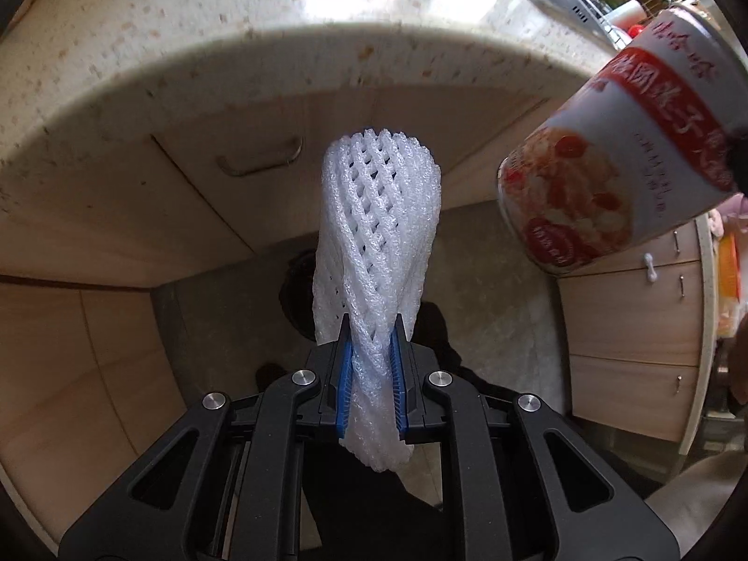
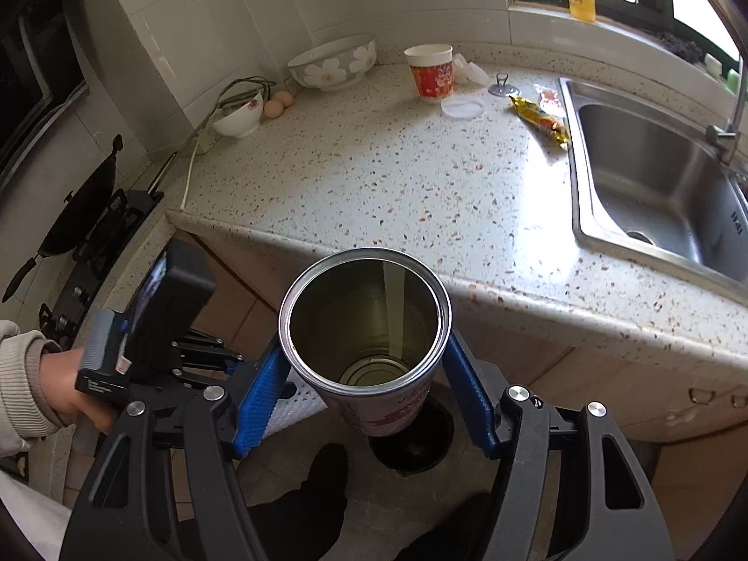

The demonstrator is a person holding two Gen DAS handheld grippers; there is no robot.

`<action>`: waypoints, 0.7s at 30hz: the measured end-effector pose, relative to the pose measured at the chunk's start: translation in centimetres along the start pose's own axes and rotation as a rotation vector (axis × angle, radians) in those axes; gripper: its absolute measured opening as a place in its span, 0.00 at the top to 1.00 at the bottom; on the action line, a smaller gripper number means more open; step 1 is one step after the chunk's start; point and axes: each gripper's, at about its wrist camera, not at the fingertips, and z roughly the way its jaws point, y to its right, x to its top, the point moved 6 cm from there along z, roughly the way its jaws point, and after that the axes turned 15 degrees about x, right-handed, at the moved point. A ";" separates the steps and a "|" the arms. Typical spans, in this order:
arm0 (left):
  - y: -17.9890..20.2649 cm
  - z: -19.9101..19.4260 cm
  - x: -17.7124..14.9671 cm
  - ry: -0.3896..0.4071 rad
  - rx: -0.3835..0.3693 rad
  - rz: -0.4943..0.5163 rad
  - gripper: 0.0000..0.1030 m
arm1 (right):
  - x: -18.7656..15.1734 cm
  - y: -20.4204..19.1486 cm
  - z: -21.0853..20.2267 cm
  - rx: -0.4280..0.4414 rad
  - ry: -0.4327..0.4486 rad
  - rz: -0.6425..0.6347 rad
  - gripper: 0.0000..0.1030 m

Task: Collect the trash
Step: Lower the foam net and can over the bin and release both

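Trash is in both our grippers, below the counter (image 2: 420, 177) edge and above the floor. Our left gripper (image 1: 371, 350) has its blue pads squeezed together on a white foam net (image 1: 374, 233), which sticks out beyond the fingertips. Our right gripper (image 2: 367, 374) stands wide, clamped on an empty tin can (image 2: 367, 322), open end towards us. Under the can sits a dark round thing (image 2: 411, 439), possibly a bin.

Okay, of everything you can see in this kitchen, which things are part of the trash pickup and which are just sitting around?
Trash job:
foam net in left hand-held gripper
empty can in right hand-held gripper
yellow wrapper
paper cup
white lid

Lying about:
flowered bowl
eggs
wok
sink
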 end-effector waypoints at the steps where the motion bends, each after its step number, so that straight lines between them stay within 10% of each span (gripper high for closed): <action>1: 0.3 1.2 -0.2 -0.009 0.002 0.008 0.86 | -0.5 0.3 0.5 0.001 -0.005 -0.002 0.38; 11: 2.3 11.5 -1.6 0.006 0.040 0.079 0.80 | -5.3 4.2 6.5 0.023 -0.057 0.046 0.38; 15: 2.9 15.4 -2.2 0.000 0.060 0.120 0.53 | -7.1 6.0 9.2 0.027 -0.072 0.064 0.38; 21: 2.4 20.9 -2.5 0.017 0.108 0.141 0.40 | -9.9 8.5 13.2 0.030 -0.090 0.098 0.38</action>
